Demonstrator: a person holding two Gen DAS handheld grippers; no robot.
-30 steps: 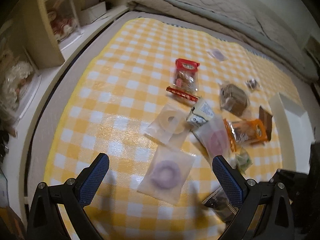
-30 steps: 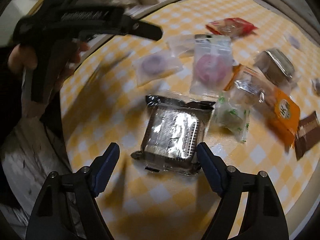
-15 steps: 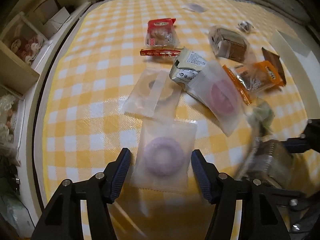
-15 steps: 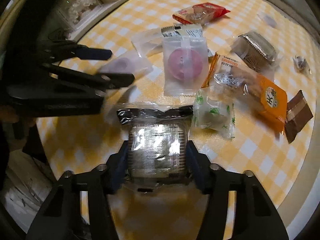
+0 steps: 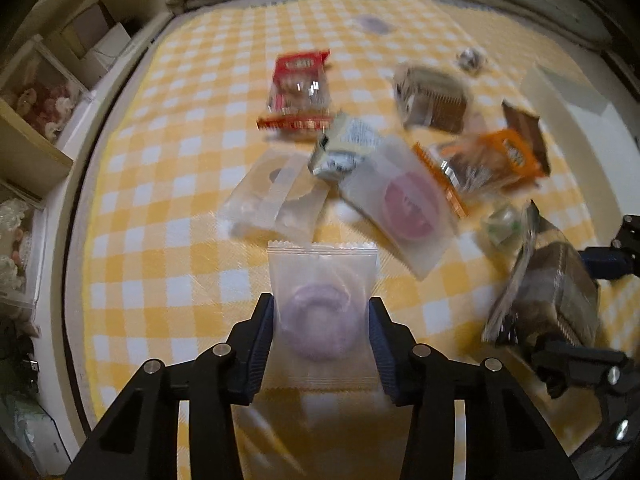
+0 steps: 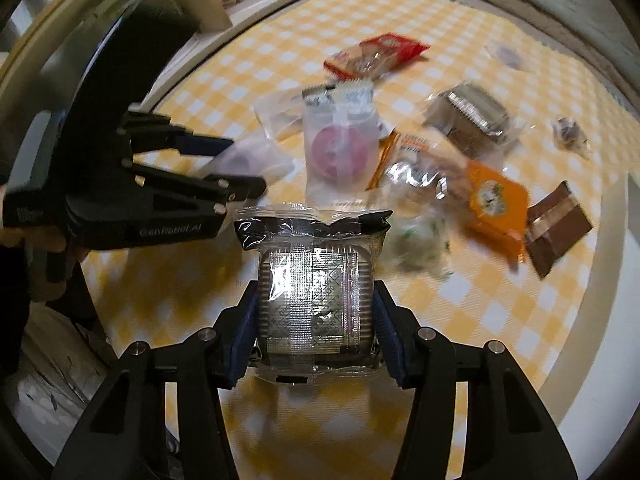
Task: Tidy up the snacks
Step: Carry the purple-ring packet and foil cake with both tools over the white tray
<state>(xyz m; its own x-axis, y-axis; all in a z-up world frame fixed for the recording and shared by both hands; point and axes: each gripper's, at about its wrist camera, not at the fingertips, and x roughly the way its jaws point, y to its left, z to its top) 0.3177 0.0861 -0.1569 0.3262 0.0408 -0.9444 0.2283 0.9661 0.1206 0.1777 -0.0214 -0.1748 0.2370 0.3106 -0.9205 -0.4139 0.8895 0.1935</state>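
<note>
My left gripper (image 5: 321, 312) is shut on a clear packet with a purple ring snack (image 5: 320, 320) and holds it over the yellow checked cloth (image 5: 160, 200). My right gripper (image 6: 316, 304) is shut on a clear-wrapped brown cake tray (image 6: 314, 300), lifted off the cloth. That tray also shows at the right of the left wrist view (image 5: 556, 292). The left gripper shows at the left of the right wrist view (image 6: 224, 168). Loose snacks lie ahead: a pink ring packet (image 5: 404, 204), a pale ring packet (image 5: 276, 196), a red bag (image 5: 300, 84), an orange bag (image 5: 492, 160).
A second wrapped brown cake (image 5: 432, 100), a brown wrapper (image 5: 524, 128), a green-and-white sweet (image 5: 502, 224) and a white-and-silver pack (image 5: 344, 148) also lie on the cloth. A white tray (image 5: 572, 92) sits at the right edge. Shelves (image 5: 32, 120) stand at the left.
Both grippers have closed from wide open, the left on the purple ring packet, the right on the cake tray. Both packets are now raised off the cloth.
</note>
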